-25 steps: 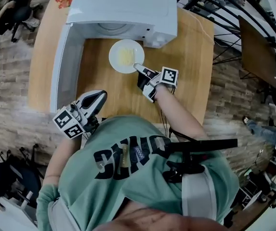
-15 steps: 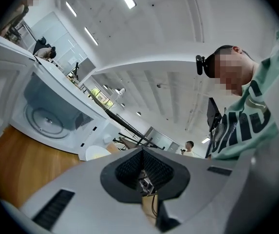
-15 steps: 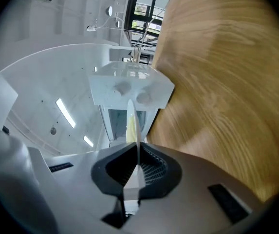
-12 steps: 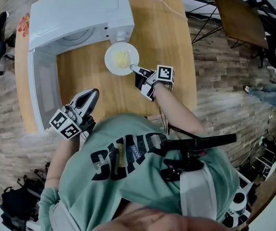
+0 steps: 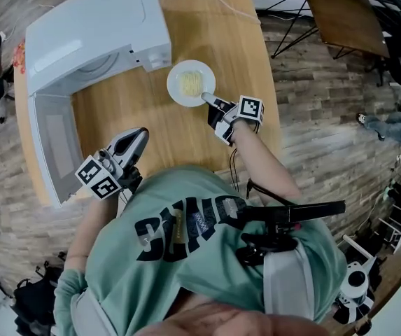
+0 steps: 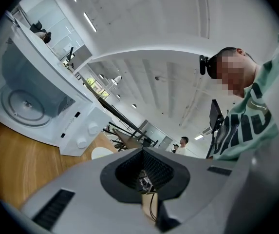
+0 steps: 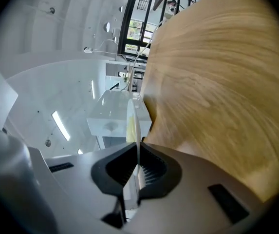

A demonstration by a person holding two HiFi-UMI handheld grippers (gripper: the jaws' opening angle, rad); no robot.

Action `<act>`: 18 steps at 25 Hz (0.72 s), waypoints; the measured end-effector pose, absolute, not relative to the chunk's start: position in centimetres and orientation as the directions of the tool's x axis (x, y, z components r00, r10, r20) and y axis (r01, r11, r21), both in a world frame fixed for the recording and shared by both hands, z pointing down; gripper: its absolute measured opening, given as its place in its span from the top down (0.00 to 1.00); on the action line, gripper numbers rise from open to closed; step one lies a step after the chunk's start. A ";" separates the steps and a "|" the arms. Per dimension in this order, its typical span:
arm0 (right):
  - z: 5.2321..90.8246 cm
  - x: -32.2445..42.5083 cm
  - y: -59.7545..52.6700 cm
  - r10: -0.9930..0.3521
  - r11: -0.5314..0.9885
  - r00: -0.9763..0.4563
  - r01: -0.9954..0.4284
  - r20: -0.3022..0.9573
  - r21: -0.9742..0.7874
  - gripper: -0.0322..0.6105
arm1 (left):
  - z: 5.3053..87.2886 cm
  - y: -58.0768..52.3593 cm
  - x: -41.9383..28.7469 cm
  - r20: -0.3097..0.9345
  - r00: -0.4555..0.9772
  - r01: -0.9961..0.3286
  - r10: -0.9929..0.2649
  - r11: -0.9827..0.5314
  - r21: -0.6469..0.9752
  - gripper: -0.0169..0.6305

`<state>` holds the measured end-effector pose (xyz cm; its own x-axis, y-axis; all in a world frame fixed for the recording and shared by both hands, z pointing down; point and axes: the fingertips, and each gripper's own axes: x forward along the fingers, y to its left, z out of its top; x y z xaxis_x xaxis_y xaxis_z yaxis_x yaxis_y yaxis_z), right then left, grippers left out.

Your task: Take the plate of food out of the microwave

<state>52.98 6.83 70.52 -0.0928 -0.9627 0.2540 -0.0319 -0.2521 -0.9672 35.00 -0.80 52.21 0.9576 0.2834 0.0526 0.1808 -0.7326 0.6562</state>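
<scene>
The plate of yellow food [image 5: 190,84] is pinched by its rim in the right gripper [image 5: 210,100], outside the microwave [image 5: 95,30] over the wooden table [image 5: 214,26], the left gripper [image 5: 136,140] being shut on nothing, so a level set-down and release are judged to be called for next.

**Plate out of the microwave**

The microwave [image 5: 95,40] sits at the back left of the desk [image 5: 221,33]. Its door [image 5: 53,149] stands open toward the person. The plate [image 5: 191,84] is outside, over the desk, just right of the microwave, with food [image 5: 190,83] on it. The right tool [image 5: 210,101] pinches its near edge. The left tool [image 5: 134,140] is near the door, apart from the plate.
</scene>
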 end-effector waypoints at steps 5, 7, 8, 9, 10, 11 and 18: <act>72.7 56.3 9.7 -0.949 -0.310 -0.048 -0.036 0.311 -0.950 0.92 | 52.5 0.2 37.1 0.059 0.950 0.192 0.306 -0.722 0.665 0.96; 73.9 57.3 10.8 -0.938 -0.343 -0.038 -0.031 0.344 -0.939 0.92 | 52.8 0.5 37.8 0.065 0.948 0.190 0.312 -0.717 0.670 0.96; 74.5 57.8 11.3 -0.932 -0.360 -0.036 -0.030 0.361 -0.933 0.92 | 52.9 0.7 38.1 0.068 0.947 0.189 0.314 -0.715 0.673 0.96; 75.2 58.3 11.7 -0.926 -0.376 -0.034 -0.029 0.376 -0.926 0.92 | 53.1 0.8 38.3 0.072 0.946 0.187 0.317 -0.713 0.675 0.96; 75.8 58.7 12.0 -0.919 -0.391 -0.033 -0.029 0.392 -0.920 0.92 | 53.2 0.9 38.6 0.076 0.945 0.186 0.319 -0.712 0.677 0.96; 76.4 59.1 12.4 -0.913 -0.406 -0.034 -0.030 0.407 -0.913 0.92 | 53.3 0.9 38.8 0.079 0.944 0.185 0.321 -0.711 0.679 0.96; 79.2 60.6 13.4 -0.840 -0.535 -0.047 -0.099 0.541 -0.839 0.92 | 53.7 1.1 39.6 0.091 0.942 0.176 0.323 -0.706 0.686 0.96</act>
